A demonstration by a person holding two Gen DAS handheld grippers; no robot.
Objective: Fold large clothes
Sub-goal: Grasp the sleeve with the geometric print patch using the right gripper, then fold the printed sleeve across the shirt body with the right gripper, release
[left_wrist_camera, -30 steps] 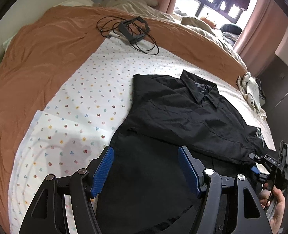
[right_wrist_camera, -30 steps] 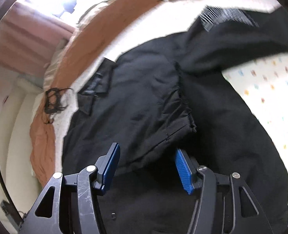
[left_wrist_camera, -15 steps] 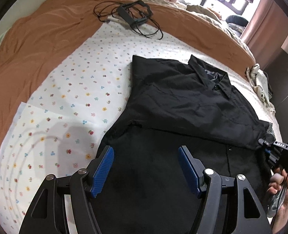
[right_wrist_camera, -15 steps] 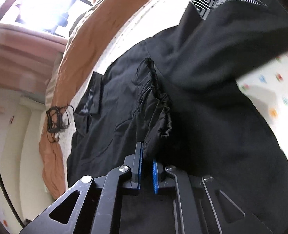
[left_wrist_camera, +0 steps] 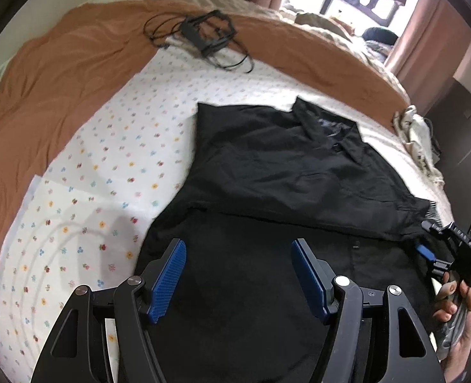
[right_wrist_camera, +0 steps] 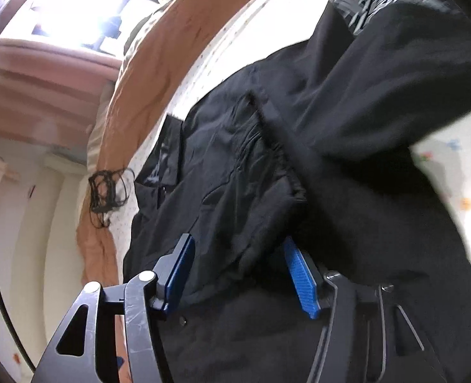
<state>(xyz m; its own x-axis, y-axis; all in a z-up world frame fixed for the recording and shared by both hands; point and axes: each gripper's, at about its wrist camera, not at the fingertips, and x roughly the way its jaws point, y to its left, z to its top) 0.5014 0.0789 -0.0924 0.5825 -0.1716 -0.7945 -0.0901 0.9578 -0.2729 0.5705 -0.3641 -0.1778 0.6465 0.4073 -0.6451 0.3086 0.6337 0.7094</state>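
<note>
A black collared shirt (left_wrist_camera: 283,172) lies flat on a flower-print white sheet (left_wrist_camera: 114,159), collar toward the far side, a sleeve folded across its body. My left gripper (left_wrist_camera: 238,274) is open and empty, hovering over the shirt's lower part. My right gripper (right_wrist_camera: 235,271) is open, its blue pads on either side of a bunched fold of the shirt (right_wrist_camera: 251,166) without clamping it. It also shows at the right edge of the left wrist view (left_wrist_camera: 452,249), held in a hand at the shirt's right side.
An orange-brown bedspread (left_wrist_camera: 60,79) surrounds the sheet. A black frame with tangled cables (left_wrist_camera: 206,35) lies at the far side. A crumpled pale cloth (left_wrist_camera: 417,134) sits at the right edge of the bed. Curtains and a bright window stand beyond.
My right gripper closed on a bunched fold of the shirt half a second ago and has now opened again. My left gripper stayed open, its view drifting slightly over the shirt.
</note>
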